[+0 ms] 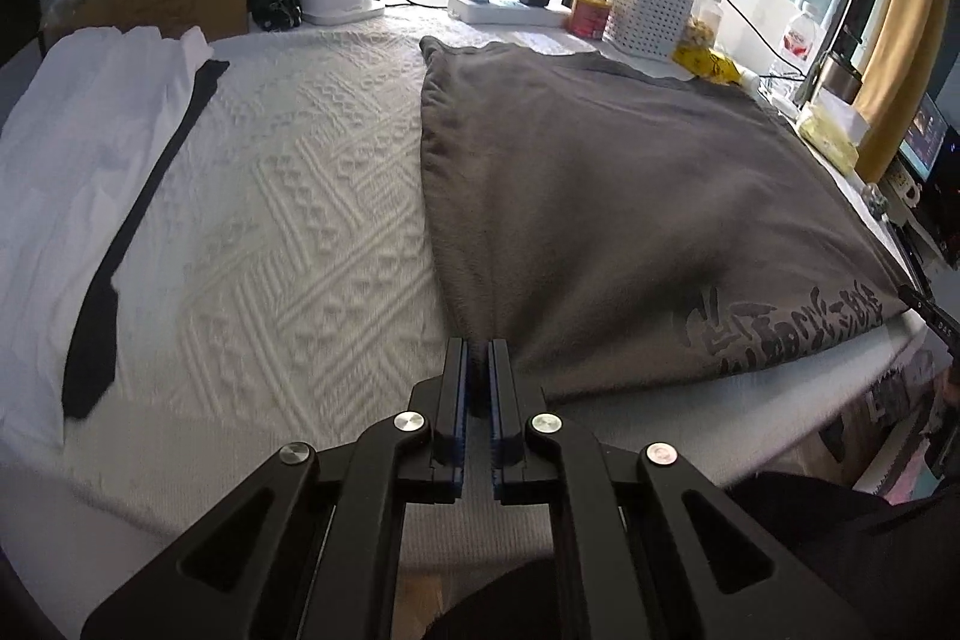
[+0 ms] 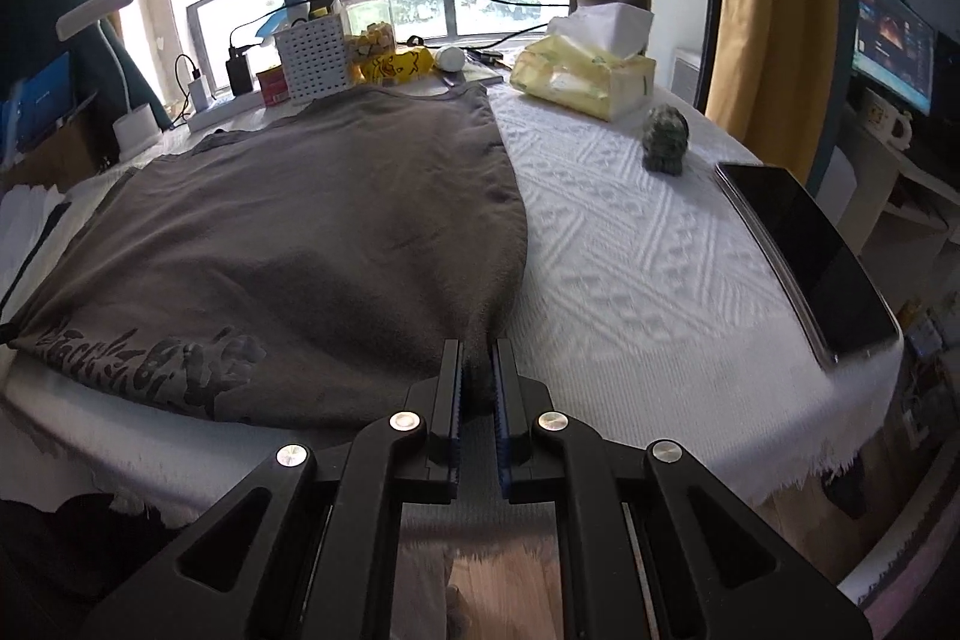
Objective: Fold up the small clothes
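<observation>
Item: grey T-shirt (image 1: 600,196), spread flat on the white textured cloth (image 1: 288,232), print toward 6 o'clock. Left gripper (image 1: 478,364) and right gripper (image 2: 478,364) each clamp a near corner, likely to carry that edge toward 12 o'clock for a fold

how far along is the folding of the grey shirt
Done: the grey shirt lies spread flat on the white cloth. In hand: the left tool pinches its near left corner, the right tool its near right corner. Left: no fold is visible yet, and the white garment with a black sock waits aside.
</observation>
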Demonstrator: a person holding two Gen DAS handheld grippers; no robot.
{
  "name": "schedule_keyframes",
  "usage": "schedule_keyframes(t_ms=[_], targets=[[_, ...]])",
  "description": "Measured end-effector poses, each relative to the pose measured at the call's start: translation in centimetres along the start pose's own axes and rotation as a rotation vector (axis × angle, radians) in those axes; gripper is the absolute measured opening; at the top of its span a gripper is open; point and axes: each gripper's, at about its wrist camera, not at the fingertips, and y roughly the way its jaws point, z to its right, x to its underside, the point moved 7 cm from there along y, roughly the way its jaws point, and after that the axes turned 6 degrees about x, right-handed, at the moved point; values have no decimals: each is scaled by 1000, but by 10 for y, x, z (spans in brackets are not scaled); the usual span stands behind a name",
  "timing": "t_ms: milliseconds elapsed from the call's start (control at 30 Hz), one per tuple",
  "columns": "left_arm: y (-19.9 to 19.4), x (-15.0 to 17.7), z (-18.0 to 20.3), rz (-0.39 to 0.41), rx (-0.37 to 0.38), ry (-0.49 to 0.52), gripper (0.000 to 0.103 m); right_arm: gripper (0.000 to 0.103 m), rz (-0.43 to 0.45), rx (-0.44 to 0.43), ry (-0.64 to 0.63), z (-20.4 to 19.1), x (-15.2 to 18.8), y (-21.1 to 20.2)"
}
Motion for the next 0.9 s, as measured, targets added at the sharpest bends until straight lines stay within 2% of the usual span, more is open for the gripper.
schedule_keyframes(t_ms=[233,300,333,400,467,500,667,900], targets=[[-2,12,0,-35,8,-13,8,10,-19,-9,24,5,4,0],[-3,6,-1,-35,25,-30,8,13,-29,-9,14,6,0,0],[-5,3,-2,-27,31,-31,8,19,-29,2,8,7,-2,-1],[-8,-3,-4,-8,16,-26,15,27,-19,39,3,12,-9,-4],[-11,-14,-6,16,-2,-28,36,29,-10,42,7,17,-17,-6],[-11,-20,-8,25,-9,-33,38,29,-4,48,9,19,-22,-8],[-2,-46,-13,38,-44,-34,39,29,4,60,11,25,-45,-1],[19,-76,-16,33,-59,-41,39,29,-24,41,-9,16,-71,31]])
